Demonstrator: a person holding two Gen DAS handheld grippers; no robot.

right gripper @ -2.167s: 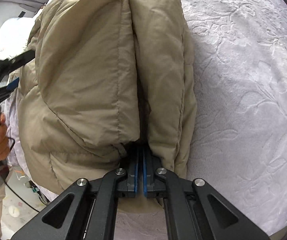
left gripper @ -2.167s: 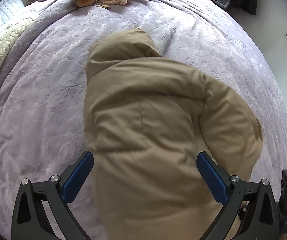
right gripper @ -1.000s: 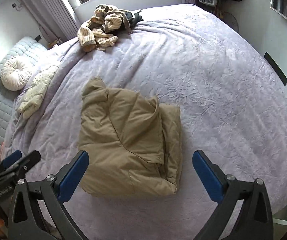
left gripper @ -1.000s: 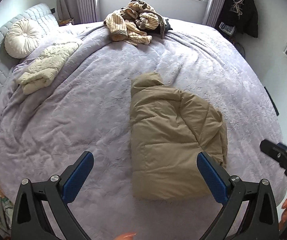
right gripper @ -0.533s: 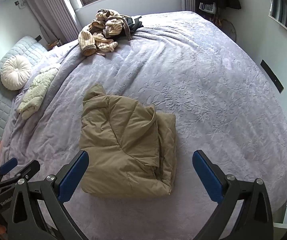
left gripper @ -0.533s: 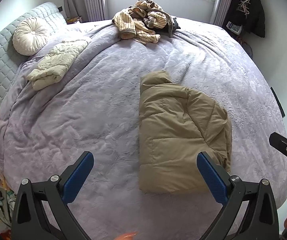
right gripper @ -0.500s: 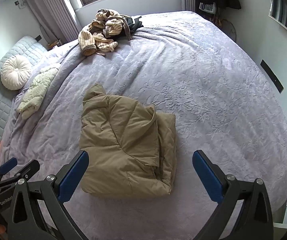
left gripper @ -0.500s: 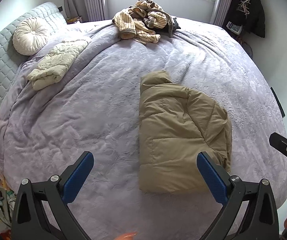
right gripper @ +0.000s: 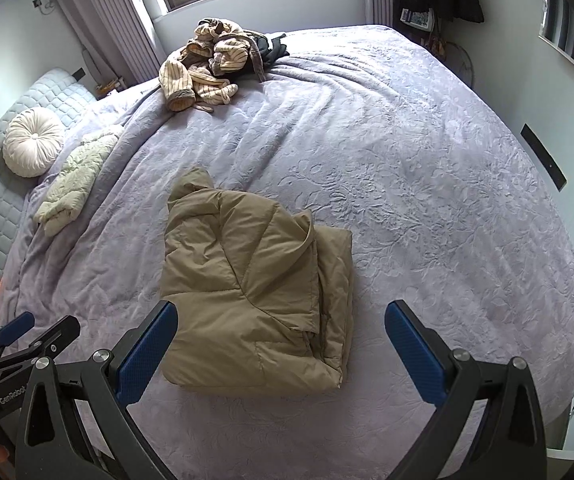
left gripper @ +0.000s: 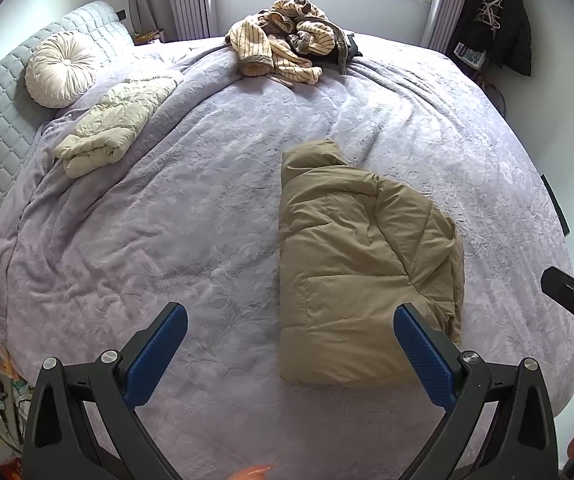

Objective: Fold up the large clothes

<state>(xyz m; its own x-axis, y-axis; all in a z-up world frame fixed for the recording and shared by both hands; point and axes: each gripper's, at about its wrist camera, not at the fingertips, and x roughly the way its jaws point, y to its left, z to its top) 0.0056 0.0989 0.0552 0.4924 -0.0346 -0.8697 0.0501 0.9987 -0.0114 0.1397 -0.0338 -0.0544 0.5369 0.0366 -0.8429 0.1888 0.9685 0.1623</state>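
One tan puffer jacket [right gripper: 255,300] looks folded, lying compact near the front edge of the bed [right gripper: 427,168]; left gripper [left gripper: 287,356] and right gripper [right gripper: 279,352] hover above it, jaws wide open, empty; striped pile [right gripper: 207,64] at the far edge looks unfolded

"GenRobot" partly legible on left gripper [right gripper: 19,360] body.

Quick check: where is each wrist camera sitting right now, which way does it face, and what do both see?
Left wrist: above the bed's near edge, facing the window; open left gripper, right gripper at right.
Right wrist: same edge, further right; open right gripper, left gripper at lower left.
Shared: folded tan jacket, striped pile.
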